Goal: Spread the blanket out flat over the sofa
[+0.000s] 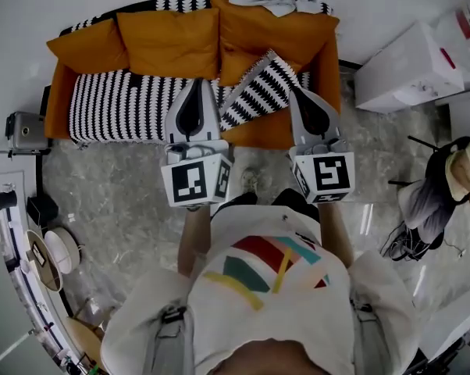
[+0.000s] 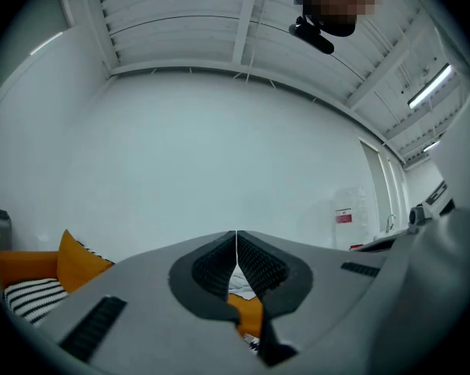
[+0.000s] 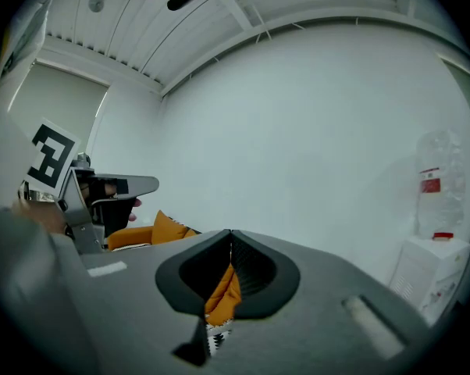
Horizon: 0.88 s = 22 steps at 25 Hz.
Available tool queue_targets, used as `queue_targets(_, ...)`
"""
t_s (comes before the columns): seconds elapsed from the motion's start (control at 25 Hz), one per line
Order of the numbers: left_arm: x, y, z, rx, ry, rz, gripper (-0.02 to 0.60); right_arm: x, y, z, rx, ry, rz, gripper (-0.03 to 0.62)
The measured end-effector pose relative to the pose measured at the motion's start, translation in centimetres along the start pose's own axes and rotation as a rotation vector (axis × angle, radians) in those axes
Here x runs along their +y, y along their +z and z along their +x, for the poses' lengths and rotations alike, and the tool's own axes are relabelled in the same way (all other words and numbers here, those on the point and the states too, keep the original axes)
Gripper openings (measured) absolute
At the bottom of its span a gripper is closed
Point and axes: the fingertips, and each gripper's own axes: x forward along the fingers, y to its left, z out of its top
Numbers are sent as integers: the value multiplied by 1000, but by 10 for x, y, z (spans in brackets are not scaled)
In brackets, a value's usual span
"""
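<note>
On the sofa (image 1: 60,104), the blanket (image 1: 118,104) lies partly folded. Left gripper (image 1: 196,83) and right gripper (image 1: 296,94) fingers are together, empty; we should grip its corners and pull evenly.

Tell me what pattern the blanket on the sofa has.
The blanket has black-and-white zigzag stripes; head view shows it best.

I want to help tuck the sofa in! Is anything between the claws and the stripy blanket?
Nothing visible. The left claw and right claw are shut and hold nothing, with the stripy blanket right past them on the sofa. The orange cushions sit behind it.
</note>
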Motion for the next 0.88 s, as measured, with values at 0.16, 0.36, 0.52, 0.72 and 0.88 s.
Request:
queue_targets(0.16, -14, -10, 11, 18, -9, 9, 17, -18, -4, 5, 4, 4, 2, 6)
queue_targets(0.36, -31, -14, 24, 25, 3, 16, 17, -37, -3, 14, 4, 31, 16, 6)
queue_targets(0.52, -48, -11, 40, 9, -5, 31, 17, -52, 0, 19, -3, 50, 16, 6)
queue_targets(0.72, -68, -11, 63, -2, -19, 24, 17, -72, 7, 23, -19, 52, 3, 6)
queue_targets(0.88, -80, -17, 76, 10, -38, 32, 17, -84, 3, 26, -11, 51, 2, 6)
